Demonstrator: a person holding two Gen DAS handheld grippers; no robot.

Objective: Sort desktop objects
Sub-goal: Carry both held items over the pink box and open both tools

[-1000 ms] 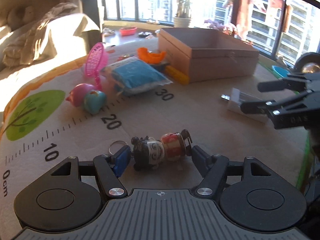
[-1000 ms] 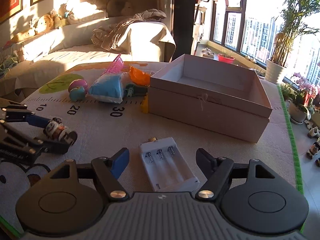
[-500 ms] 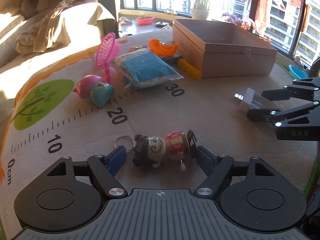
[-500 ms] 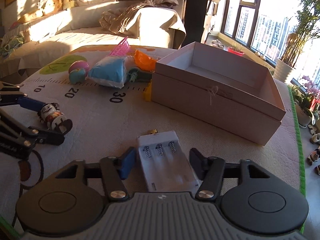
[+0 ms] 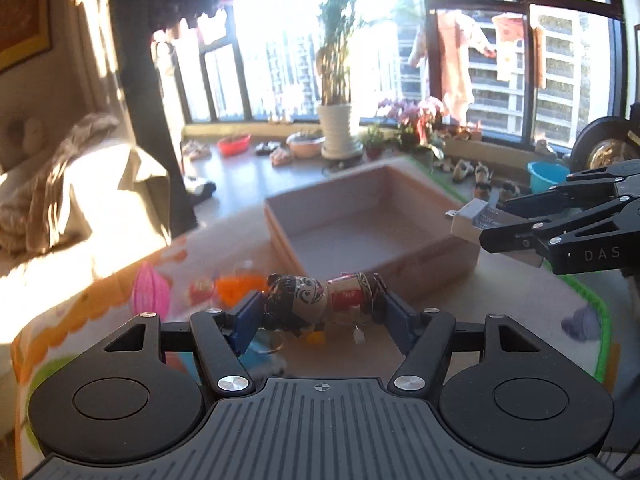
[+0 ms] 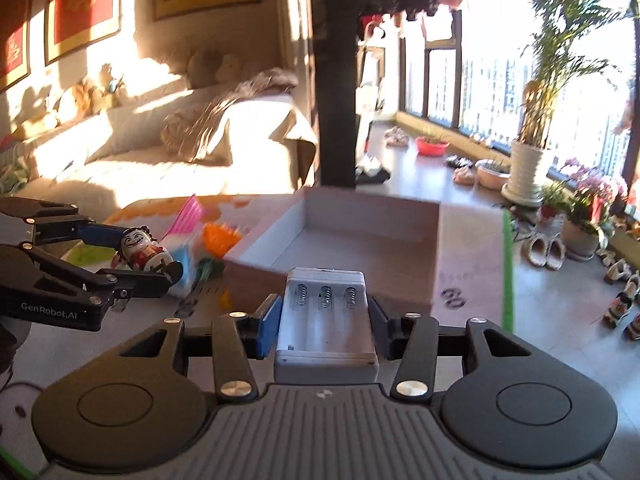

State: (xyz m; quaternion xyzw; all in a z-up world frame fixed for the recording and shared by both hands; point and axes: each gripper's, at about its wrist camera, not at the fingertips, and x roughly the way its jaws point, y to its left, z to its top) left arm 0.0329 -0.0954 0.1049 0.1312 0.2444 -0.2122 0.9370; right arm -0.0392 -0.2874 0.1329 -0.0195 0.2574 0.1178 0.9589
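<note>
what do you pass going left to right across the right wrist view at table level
left gripper holding the doll → orange toy → battery case in the right gripper → green mat edge

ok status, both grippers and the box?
Left gripper shut on doll keychain, lifted. Right gripper shut on battery case, lifted. Open box ahead, looks empty, nothing between.

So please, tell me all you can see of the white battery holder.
The battery holder is a white plastic box, open on top, with three bays and three coil springs at its far end. The right gripper is shut on its long sides and holds it level in the air, just before the open cardboard box. A small plug sticks out of its far end.
</note>
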